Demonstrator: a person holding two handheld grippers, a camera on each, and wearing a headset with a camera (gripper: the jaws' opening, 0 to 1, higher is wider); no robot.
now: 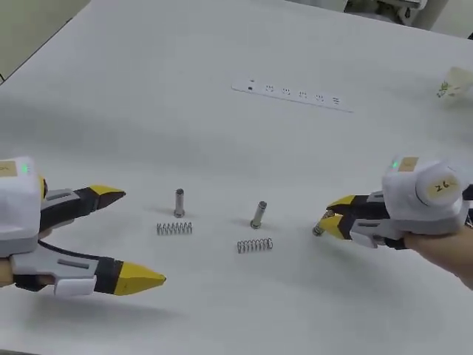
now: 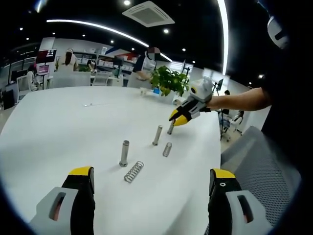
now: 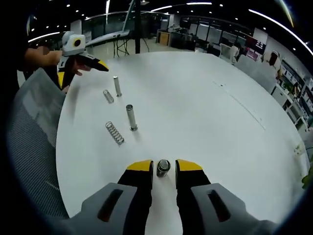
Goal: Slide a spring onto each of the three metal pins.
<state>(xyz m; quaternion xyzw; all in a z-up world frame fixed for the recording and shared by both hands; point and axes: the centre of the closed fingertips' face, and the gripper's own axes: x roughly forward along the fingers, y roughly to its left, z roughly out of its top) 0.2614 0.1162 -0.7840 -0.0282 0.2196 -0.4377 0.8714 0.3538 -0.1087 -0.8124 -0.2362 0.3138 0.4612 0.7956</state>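
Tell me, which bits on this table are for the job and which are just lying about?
For the job: three silver metal pins; two silver coiled wire springs.
Lying about: white plastic power strip; pale crumpled object, too blurred to identify.

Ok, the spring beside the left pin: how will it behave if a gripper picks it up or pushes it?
The spring is an open coil of thin wire, so it is probably light and would squash if pinched hard. It lies on its side on the smooth table, so a push may roll it.
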